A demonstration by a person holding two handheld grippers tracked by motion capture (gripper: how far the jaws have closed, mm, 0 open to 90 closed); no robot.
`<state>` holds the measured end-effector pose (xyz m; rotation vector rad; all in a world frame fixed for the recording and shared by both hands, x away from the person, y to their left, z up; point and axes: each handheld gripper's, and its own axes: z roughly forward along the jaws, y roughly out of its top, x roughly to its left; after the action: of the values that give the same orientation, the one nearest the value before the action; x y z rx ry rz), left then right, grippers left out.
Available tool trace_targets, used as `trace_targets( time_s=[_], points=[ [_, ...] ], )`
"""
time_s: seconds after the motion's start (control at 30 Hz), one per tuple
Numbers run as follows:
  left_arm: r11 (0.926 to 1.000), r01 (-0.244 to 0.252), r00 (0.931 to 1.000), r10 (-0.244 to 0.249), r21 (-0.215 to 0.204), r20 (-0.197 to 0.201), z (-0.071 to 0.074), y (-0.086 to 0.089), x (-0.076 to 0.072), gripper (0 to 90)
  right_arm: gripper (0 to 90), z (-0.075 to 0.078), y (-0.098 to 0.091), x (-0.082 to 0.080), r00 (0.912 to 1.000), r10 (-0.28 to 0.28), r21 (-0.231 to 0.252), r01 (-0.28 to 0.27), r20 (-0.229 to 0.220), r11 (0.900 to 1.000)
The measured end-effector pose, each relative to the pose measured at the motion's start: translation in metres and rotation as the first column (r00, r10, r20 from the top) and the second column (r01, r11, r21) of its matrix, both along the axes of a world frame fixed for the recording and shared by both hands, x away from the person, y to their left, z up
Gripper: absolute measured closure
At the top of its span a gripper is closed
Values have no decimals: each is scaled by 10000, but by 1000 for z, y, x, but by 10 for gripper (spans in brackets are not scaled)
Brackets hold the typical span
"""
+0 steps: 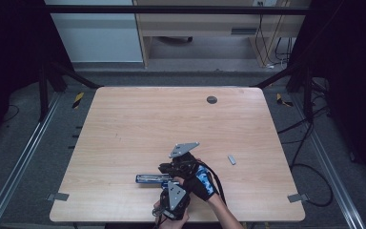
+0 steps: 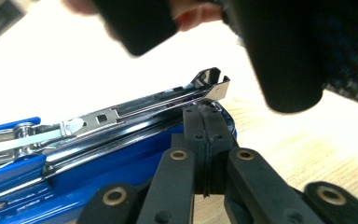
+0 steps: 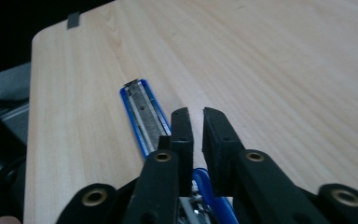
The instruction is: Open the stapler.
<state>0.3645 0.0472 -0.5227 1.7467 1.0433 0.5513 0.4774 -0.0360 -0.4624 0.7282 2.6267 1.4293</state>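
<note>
- In the high view the blue stapler (image 1: pixel 153 179) lies lengthwise in the lower middle of the frame, near the table's (image 1: pixel 124 124) bottom edge, its magazine open.
- The left tongs (image 1: pixel 171 187) come up from the bottom edge, gripped in a hand (image 1: pixel 171 220), and point at the stapler's right end.
- In the left gripper view these tongs (image 2: pixel 205 122) are pressed together with no gap, tips just beside the stapler's (image 2: pixel 98 154) chrome rail; I cannot tell whether they touch it.
- The right tongs (image 1: pixel 164 168) sit just right of and above the left, the gloved hand (image 1: pixel 204 183) angling in from the lower right.
- In the right gripper view those tongs (image 3: pixel 197 128) stand slightly apart above the stapler (image 3: pixel 142 112), nothing pinched between them.
- Bare wood spreads across the upper half; a small grey piece (image 1: pixel 231 159) lies to the right, a dark disc (image 1: pixel 211 99) near the top edge.
</note>
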Motion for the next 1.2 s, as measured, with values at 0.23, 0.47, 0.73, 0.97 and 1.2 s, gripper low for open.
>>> trace_targets(
  time_s=[0.23,0.47,0.73,0.97,1.2],
  points=[
    [9994,345,9993,-346,-61,-132,2,4,1,871,745,12,-29,2,9915,-1216,592,1188,460,9912],
    [9961,877,9957,-878,-54,-284,5,10,2,824,691,17,-57,3,9769,-2032,718,1984,664,9775],
    [9907,1357,9906,-1359,-110,-140,28,26,9,734,628,21,-78,6,9562,-2837,736,2785,728,9576],
    [9829,1830,9829,-1833,198,150,55,42,25,634,607,22,-92,8,9430,-3217,635,3171,847,9463],
    [9704,2302,9728,-2313,727,80,78,57,50,549,586,26,-106,7,9313,-3549,626,3505,823,9345]
  ],
)
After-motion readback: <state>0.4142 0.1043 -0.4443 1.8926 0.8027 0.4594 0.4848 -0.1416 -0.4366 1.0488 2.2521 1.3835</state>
